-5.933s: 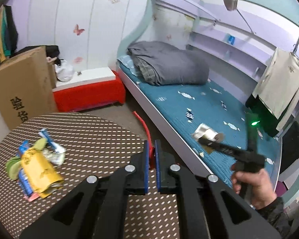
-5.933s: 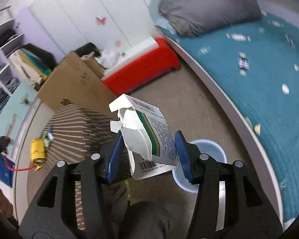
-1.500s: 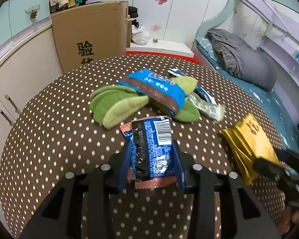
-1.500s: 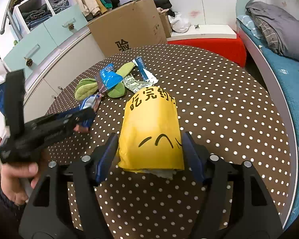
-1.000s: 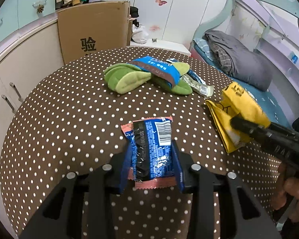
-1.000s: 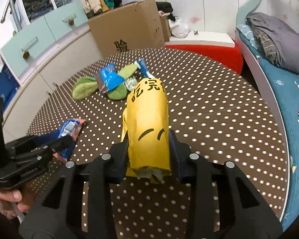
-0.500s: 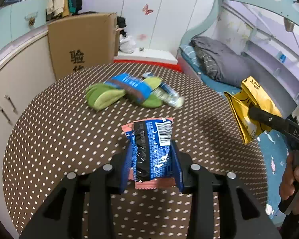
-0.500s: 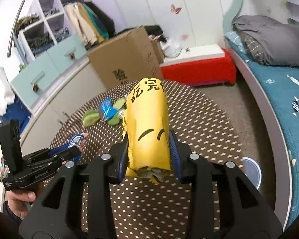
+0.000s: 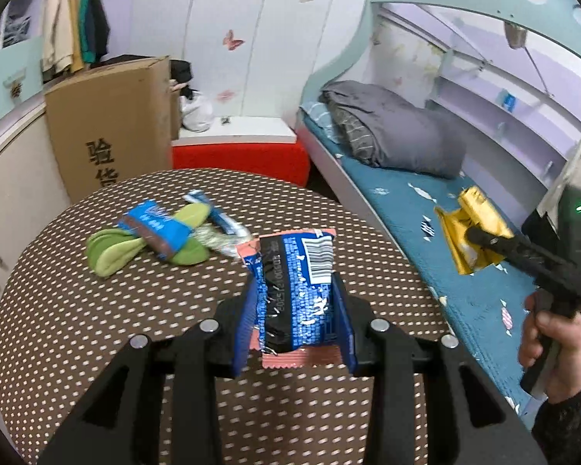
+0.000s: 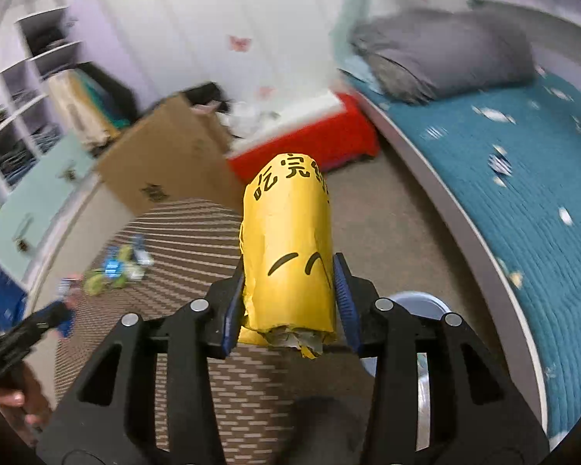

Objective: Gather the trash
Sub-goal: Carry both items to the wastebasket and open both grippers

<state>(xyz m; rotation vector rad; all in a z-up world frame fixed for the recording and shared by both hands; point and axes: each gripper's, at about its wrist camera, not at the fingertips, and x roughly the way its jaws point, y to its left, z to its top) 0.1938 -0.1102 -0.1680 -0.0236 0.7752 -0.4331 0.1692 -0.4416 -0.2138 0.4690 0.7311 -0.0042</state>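
My left gripper point(image 9: 295, 306) is shut on a blue snack wrapper point(image 9: 296, 283) with a barcode and holds it above the round dotted table point(image 9: 97, 310). My right gripper point(image 10: 288, 290) is shut on a yellow packet point(image 10: 288, 248) with black characters, held off the table's right side above the floor. A pale blue bin point(image 10: 426, 306) shows just below and behind the right gripper. The yellow packet also shows in the left wrist view point(image 9: 470, 232), over the bed side. More trash lies on the table: green pieces point(image 9: 112, 250), a blue-brown wrapper point(image 9: 155, 228) and a silvery wrapper point(image 9: 220, 234).
A cardboard box point(image 9: 108, 131) stands behind the table by a pale cabinet point(image 9: 4, 178). A red bench point(image 9: 240, 155) sits by the wall. A bed with a teal cover point(image 9: 414, 209) and a grey duvet point(image 9: 391, 131) runs along the right.
My right gripper has swung right off the table with the yellow packet, to above the pale blue bin. My left gripper has lifted slightly with the blue wrapper.
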